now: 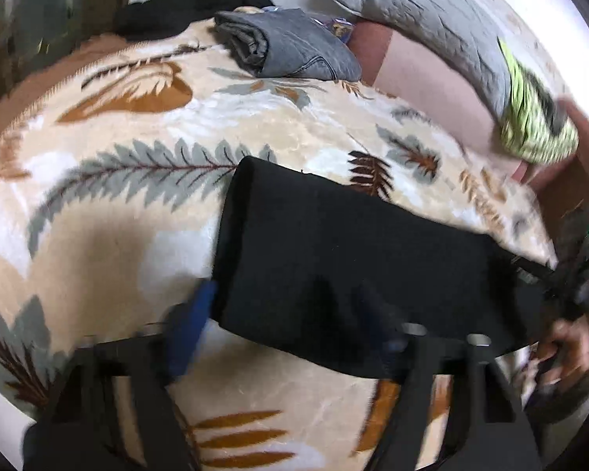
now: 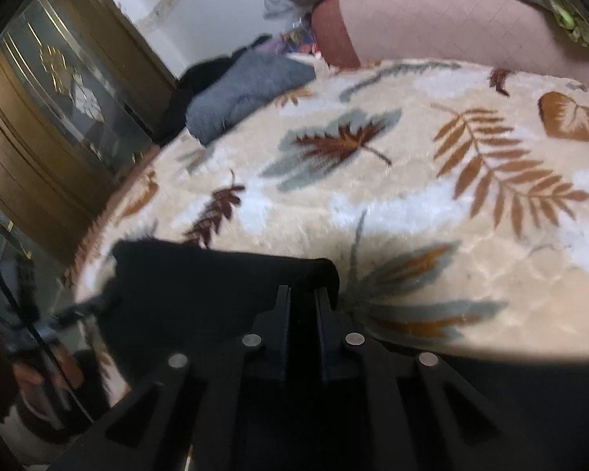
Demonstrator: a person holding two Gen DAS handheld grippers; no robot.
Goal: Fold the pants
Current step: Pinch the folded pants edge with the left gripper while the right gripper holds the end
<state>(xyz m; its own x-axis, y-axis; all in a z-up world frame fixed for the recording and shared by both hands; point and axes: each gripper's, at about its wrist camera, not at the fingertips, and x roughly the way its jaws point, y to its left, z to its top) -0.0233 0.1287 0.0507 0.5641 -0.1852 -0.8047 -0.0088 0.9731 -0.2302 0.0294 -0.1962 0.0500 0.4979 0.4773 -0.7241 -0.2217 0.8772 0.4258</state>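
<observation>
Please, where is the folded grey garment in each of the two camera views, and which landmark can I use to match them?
Left wrist view: the folded grey garment lies at the top centre, on the far edge of the leaf-patterned blanket.
Right wrist view: the folded grey garment lies upper left of centre, near the brown cabinet.
Shared landmark: the black pants in the foreground, also low in the right wrist view.

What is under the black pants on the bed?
The folded black pants lie on a fluffy cream blanket with leaf patterns. The part of the blanket right beneath them is covered.
</observation>
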